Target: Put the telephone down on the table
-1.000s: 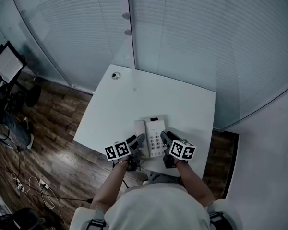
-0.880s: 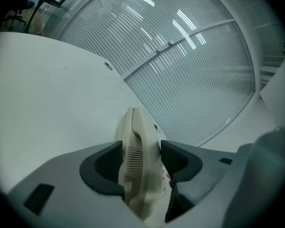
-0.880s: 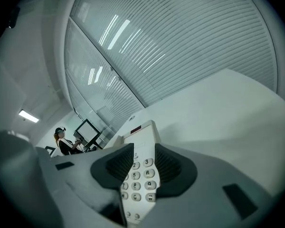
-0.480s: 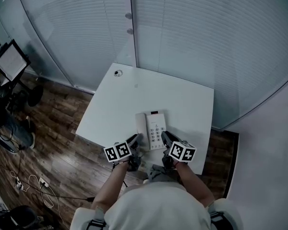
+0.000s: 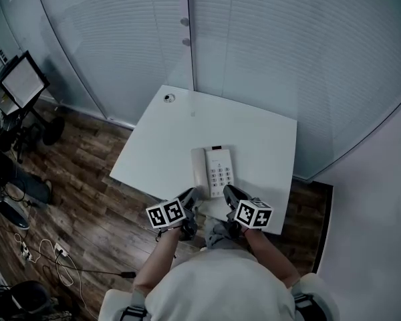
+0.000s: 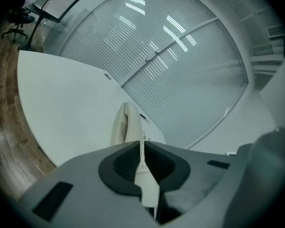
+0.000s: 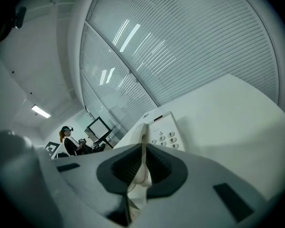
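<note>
Flat on white square desk, close to its near edge: white keypad telephone, handset cradled. At that edge, just short of it: left gripper, fingers clenched, empty; right gripper, fingers closing, nothing between (bare desktop beyond and both sides).

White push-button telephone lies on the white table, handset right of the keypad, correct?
Not quite: the head view shows the white push-button telephone lying on the white table with its handset left of the keypad, not right.
</note>
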